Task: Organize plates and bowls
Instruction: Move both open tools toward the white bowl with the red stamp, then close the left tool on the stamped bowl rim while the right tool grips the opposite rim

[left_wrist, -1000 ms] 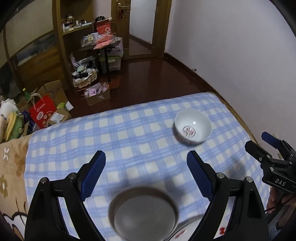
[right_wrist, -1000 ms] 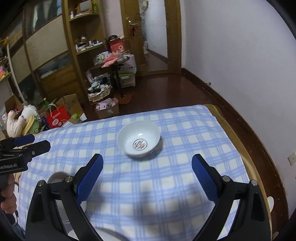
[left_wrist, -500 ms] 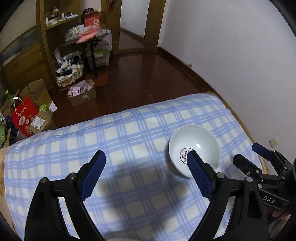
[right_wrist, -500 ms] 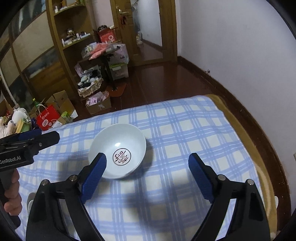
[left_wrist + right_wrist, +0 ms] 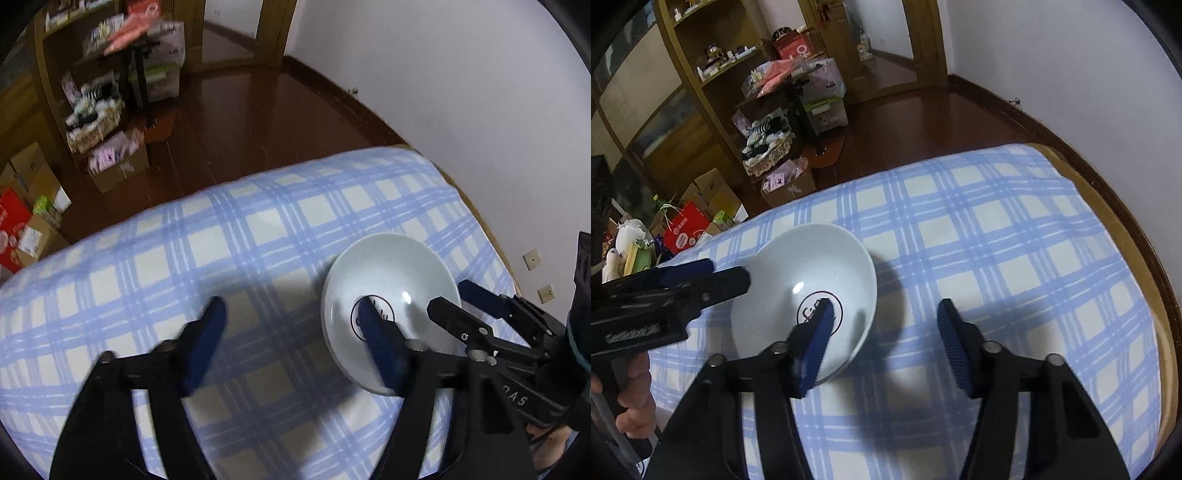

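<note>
Left wrist view: looks steeply down along its fingers, close above the checked cloth [image 5: 258, 236]. Right wrist view: likewise, from the opposite side. Both share the white bowl [image 5: 391, 273] [image 5: 812, 266], the cloth and the doorway [image 5: 886, 48] beyond.

A white bowl [image 5: 812, 273] with a dark round emblem sits on blue-and-cream checked cloth [image 5: 997, 229].
</note>
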Motion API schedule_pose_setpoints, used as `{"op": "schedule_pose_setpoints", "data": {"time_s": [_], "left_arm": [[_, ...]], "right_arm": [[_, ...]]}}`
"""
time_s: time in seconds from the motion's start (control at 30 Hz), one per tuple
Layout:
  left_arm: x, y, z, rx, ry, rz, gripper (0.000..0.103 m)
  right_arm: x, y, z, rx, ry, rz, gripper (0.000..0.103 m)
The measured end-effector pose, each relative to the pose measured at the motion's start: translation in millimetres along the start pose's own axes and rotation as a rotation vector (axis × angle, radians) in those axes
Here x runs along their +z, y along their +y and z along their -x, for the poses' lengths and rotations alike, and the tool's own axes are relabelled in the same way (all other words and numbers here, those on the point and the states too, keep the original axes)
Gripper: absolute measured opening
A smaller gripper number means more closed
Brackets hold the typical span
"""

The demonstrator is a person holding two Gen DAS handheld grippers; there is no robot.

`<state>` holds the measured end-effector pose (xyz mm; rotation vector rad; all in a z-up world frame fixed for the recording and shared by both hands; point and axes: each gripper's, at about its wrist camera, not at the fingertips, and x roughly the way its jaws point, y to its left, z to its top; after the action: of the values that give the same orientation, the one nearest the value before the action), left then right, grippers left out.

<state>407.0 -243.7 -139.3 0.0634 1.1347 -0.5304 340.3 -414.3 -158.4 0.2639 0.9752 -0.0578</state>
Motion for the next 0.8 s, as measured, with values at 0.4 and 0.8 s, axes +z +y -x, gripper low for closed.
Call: {"op": "schedule_pose_setpoints", "data": {"time_s": [0.4, 0.8], "left_arm": [[-12.3, -22.0, -10.7, 0.034, 0.028, -0.018, 0.007], [-36.3, -15.8, 46.0, 0.018, 0.015, 0.038, 0.005]], "right_arm": [[-6.9, 22.7, -14.7, -0.027, 0.056, 0.005, 0.016], [-28.1, 31.0, 25.8, 0.031, 0.034, -0.022, 0.012]]}}
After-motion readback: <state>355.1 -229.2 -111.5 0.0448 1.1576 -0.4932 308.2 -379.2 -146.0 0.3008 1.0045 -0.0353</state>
